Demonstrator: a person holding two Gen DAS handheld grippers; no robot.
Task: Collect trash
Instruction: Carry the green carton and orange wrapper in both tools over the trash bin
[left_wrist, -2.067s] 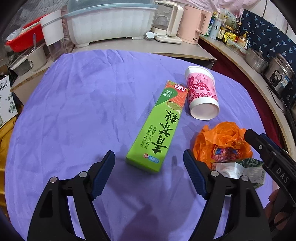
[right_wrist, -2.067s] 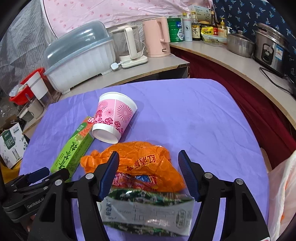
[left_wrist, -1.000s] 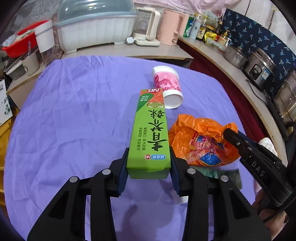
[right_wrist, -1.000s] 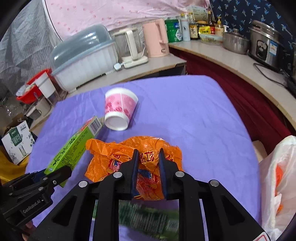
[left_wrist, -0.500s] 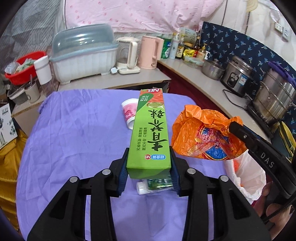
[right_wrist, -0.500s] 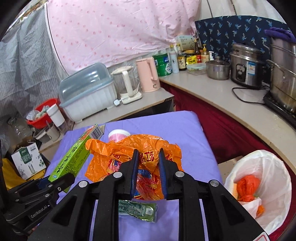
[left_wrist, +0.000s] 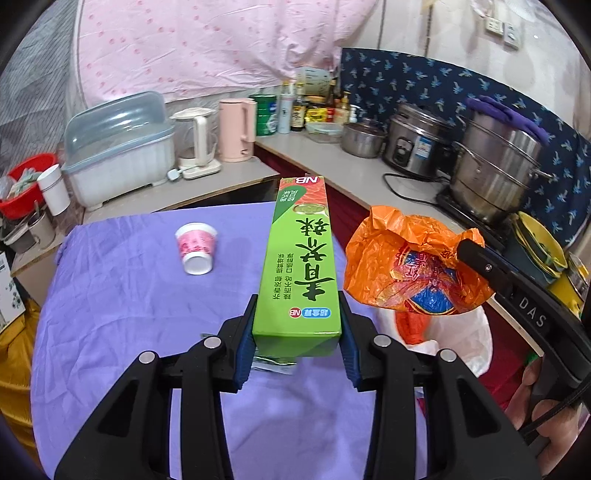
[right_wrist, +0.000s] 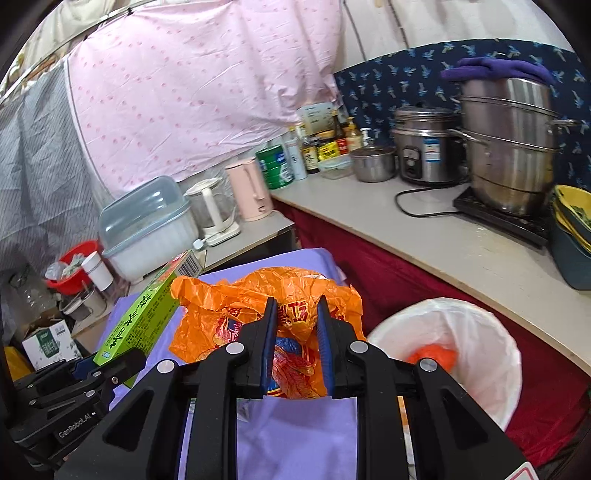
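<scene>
Now my left gripper (left_wrist: 297, 334) clamps the green box (left_wrist: 301, 266) and my right gripper (right_wrist: 295, 332) pinches the orange bag (right_wrist: 266, 306), both lifted, so next I carry them right over the white-lined bin (right_wrist: 476, 332) and let go.

A pink electric kettle (left_wrist: 238, 131) stands beside a clear one (left_wrist: 195, 142) on the counter. A steel steamer pot (right_wrist: 511, 144) sits right of a rice cooker (right_wrist: 424, 153).
</scene>
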